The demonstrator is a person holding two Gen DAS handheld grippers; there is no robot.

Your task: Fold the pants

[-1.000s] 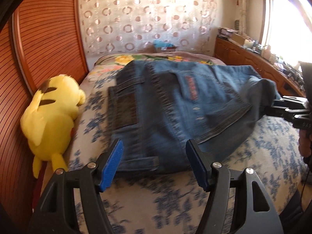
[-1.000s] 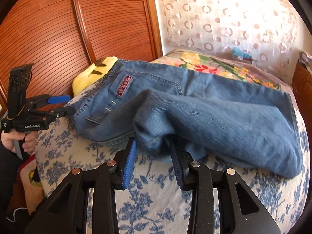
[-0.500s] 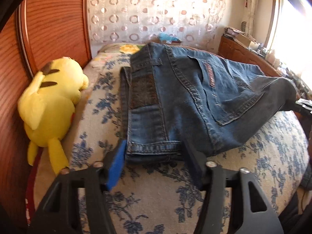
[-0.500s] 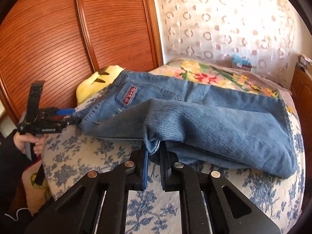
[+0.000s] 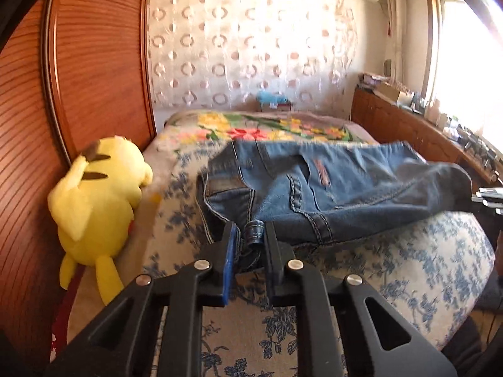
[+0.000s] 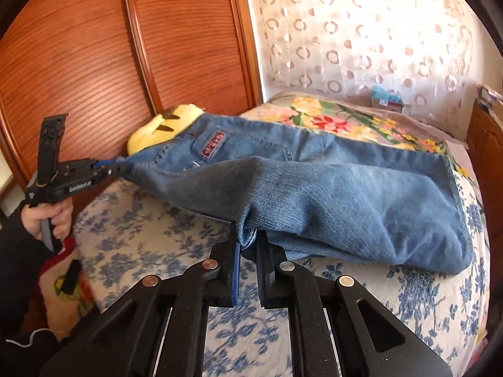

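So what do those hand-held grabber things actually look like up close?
Each gripper, left and right, is black plastic with silver rivets and two flat fingers, one faced with a blue pad. White lettering marks the left one's side, above a pistol-style handle. The person wears a dark sleeve.

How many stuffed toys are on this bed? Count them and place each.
1. A yellow plush toy lies at the bed's edge against the wooden wall panel; the jeans may hide others.
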